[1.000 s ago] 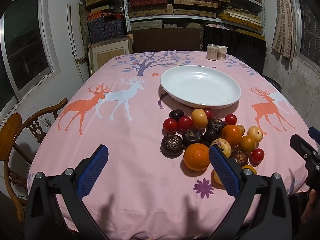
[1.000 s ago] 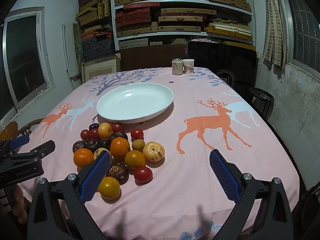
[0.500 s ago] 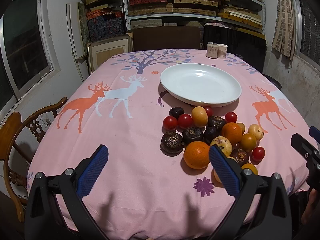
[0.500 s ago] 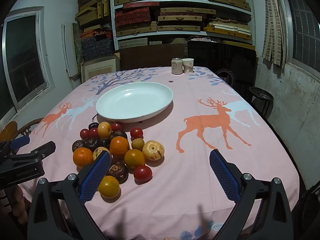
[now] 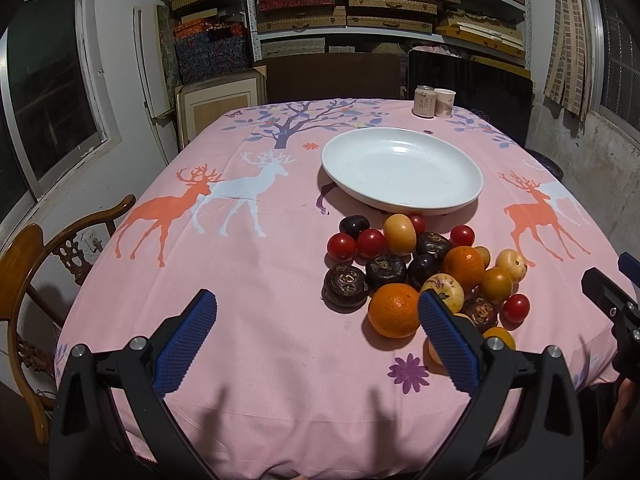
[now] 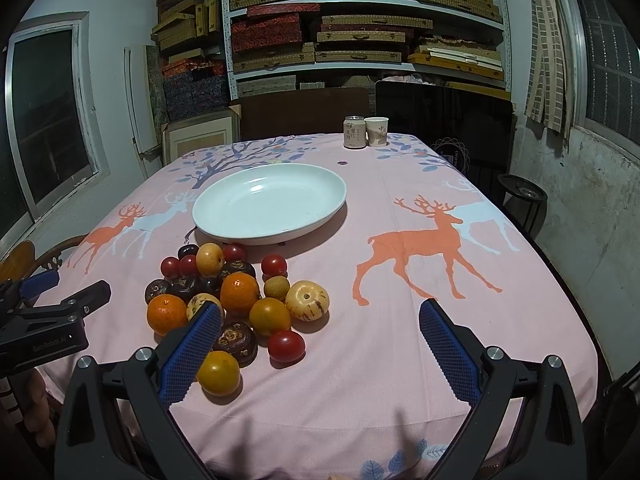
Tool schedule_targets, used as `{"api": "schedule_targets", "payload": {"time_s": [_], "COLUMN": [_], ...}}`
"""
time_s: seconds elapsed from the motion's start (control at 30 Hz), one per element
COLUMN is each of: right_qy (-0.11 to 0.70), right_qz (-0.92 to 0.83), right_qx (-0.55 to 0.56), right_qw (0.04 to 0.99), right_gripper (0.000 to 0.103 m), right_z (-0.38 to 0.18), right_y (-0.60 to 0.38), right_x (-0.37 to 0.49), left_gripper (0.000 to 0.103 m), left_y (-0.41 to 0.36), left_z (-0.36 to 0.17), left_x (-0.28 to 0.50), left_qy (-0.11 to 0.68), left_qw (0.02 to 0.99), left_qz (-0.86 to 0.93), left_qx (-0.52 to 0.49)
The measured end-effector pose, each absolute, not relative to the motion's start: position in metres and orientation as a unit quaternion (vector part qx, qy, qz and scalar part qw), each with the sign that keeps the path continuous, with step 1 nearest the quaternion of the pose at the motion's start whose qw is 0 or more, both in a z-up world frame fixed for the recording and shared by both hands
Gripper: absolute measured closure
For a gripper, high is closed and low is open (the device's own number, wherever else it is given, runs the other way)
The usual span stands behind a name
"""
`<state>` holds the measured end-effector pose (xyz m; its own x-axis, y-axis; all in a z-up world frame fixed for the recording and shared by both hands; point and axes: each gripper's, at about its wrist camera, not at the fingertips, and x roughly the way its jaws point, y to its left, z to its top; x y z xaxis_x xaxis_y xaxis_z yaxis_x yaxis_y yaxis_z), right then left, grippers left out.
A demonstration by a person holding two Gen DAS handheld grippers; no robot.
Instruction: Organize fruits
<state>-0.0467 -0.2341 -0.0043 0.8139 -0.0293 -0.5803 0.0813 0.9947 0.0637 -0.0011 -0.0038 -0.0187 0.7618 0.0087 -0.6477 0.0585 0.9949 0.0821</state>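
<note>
Fruits point(image 6: 236, 300) ahead of left gripper point(image 5: 318, 334)

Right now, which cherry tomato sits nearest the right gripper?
The lone cherry tomato at the pile's near edge, beside the dark brown fruit. The other cherry tomatoes cluster farther back, toward the white plate.

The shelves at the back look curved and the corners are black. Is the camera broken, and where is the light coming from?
Not broken: both wrist views use fisheye lenses, which bow the shelves and blacken the corners. In the right wrist view the white plate shows a soft glare patch and drops a shadow towards the camera, so light comes from above and behind it. In the left wrist view the fruit pile is sharp, with short shadows.
</note>
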Motion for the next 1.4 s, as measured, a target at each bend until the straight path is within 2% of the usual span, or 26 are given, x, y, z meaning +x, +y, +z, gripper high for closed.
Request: {"api": "schedule_targets", "payload": {"time_s": [1.2, 1.4], "right_qy": [0.311, 0.348], "right_qz": [-0.024, -0.010], "right_qx": [0.041, 0.047], "right_qw": [0.949, 0.936], "right_gripper": [0.004, 0.004], "right_z": [-0.004, -0.018], "right_y": [-0.232, -0.239], "right_x": [-0.046, -0.037], "left_gripper": [0.004, 0.004], "left_y": [-0.002, 0.023], "left_z": [-0.016, -0.040], "left_x": [0.001, 0.020], "left_qy": [0.349, 0.390], "left_qw": [0.935, 0.920], "left_qz": [-0.009, -0.014], "left_qx": [0.054, 0.039]}}
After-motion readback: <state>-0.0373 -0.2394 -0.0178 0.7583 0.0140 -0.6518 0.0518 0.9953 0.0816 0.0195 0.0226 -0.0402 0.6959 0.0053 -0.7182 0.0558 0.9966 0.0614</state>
